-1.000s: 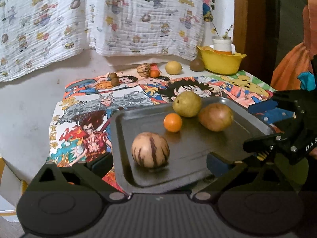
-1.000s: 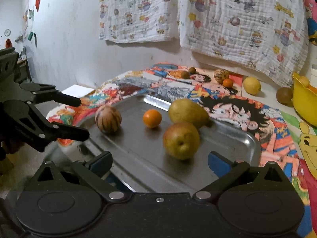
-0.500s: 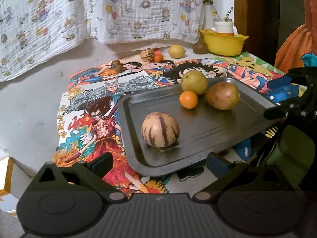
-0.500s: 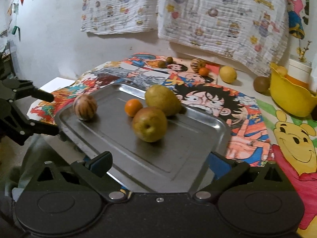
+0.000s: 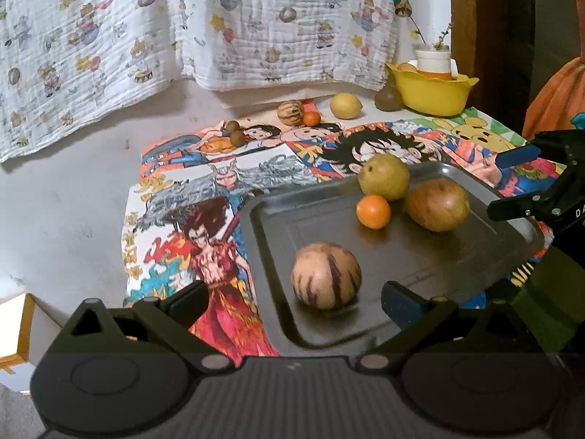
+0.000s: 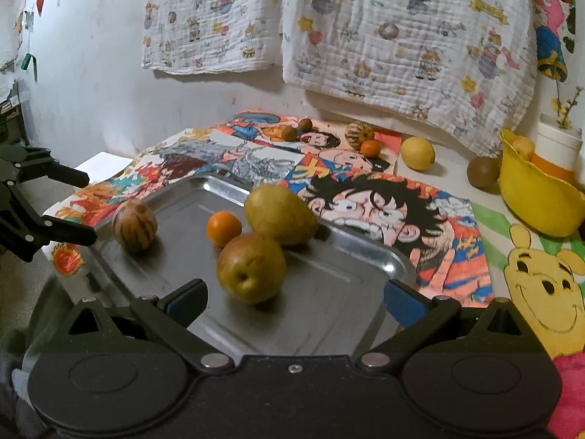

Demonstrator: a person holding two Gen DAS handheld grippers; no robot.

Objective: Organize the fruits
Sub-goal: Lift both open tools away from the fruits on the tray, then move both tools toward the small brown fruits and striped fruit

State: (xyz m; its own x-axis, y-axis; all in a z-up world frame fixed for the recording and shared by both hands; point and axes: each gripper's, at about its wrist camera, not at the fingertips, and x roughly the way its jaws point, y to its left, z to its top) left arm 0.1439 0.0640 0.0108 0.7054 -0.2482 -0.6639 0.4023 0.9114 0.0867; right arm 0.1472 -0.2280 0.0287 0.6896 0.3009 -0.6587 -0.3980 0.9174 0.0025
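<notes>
Left wrist view: we're seeing left gripper [image 5: 294,298] fingers spread apart, gripping nothing, sitting over near corner of metal tray [image 5: 270,256]. Tray carrying striped melon [image 5: 325,275], small orange [image 5: 373,212], green pear [image 5: 384,177], reddish pear [image 5: 437,205]. Right gripper [image 5: 519,183] showing at tray's right edge.

Right wrist view: we're seeing right gripper [image 6: 295,298] fingers wide apart, empty, hanging over tray's near edge, reddish pear just ahead. Lemon [image 6: 417,153], second striped melon [image 6: 359,132], yellow bowl [image 6: 541,197] lying beyond on cartoon cloth [image 6: 449,241].
</notes>
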